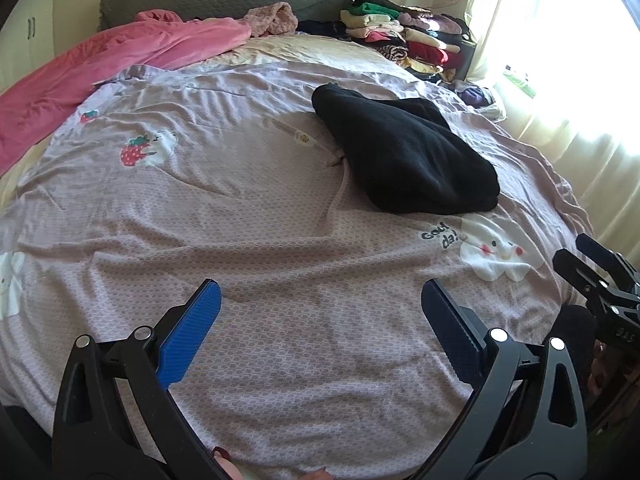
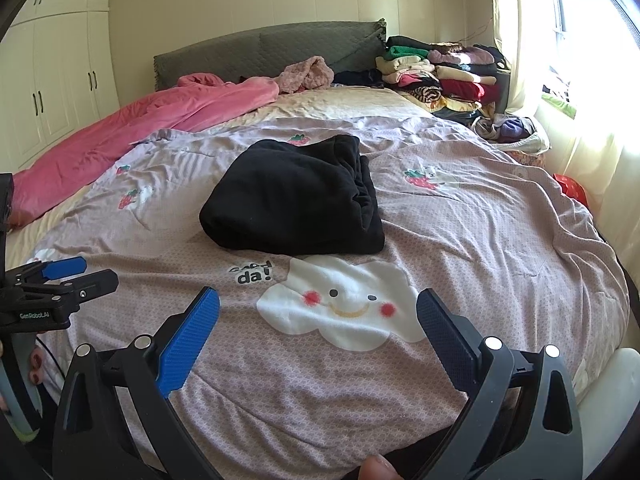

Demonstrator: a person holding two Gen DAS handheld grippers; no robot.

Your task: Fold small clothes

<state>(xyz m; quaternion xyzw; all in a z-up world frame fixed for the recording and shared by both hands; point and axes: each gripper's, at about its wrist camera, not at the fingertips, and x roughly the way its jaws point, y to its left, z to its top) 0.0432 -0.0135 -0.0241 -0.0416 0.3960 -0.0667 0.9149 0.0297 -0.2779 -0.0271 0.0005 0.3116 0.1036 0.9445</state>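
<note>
A black garment [image 1: 400,160] [image 2: 296,196] lies folded into a thick bundle on the lilac printed bedspread [image 1: 240,220] [image 2: 480,240]. My left gripper [image 1: 320,296] hovers open over bare bedspread, well short and left of the bundle, with nothing between its blue pads. It also shows at the left edge of the right wrist view as the left gripper [image 2: 96,271]. My right gripper [image 2: 318,298] is open above the white cloud print [image 2: 344,308], just in front of the garment and holding nothing. The right gripper [image 1: 572,248] appears at the right edge of the left wrist view.
A pink blanket [image 1: 100,68] [image 2: 140,132] covers the far left of the bed. Stacks of folded clothes [image 1: 400,32] [image 2: 440,72] sit at the far right by the grey headboard [image 2: 260,52]. A bag of loose clothes [image 2: 508,132] lies near the curtained window; white wardrobes [image 2: 60,80] stand left.
</note>
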